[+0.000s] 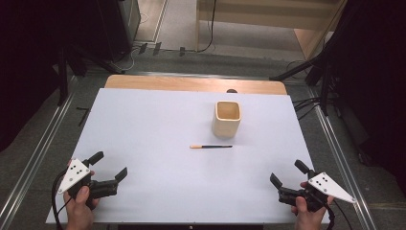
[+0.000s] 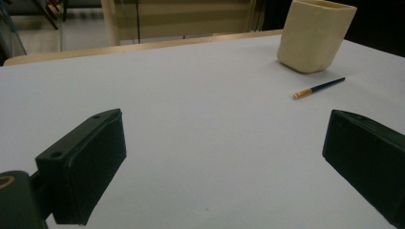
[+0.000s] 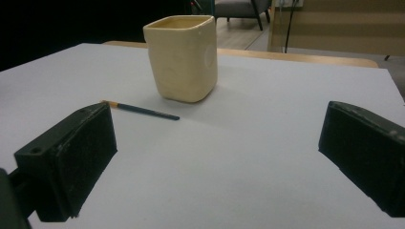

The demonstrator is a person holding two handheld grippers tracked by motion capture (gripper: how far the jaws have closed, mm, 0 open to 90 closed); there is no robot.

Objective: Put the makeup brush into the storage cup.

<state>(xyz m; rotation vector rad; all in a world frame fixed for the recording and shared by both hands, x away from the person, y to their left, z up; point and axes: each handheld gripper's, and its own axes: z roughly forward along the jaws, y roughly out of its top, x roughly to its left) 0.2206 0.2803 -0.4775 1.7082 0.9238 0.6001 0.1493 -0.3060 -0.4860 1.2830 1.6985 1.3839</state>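
Soft, even light from above makes the white tabletop [image 1: 158, 143] bright while the room around it stays very dark, the cup [image 1: 226, 119] and the brush [image 1: 210, 146] throw only faint shadows, and both gripper views look a bit dim and grainy, with the near black jaws blurry.

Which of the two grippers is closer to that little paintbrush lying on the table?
Right. The right gripper sits below and right of the paintbrush, jaws open. The left gripper lies farther off, down at the left, also open.
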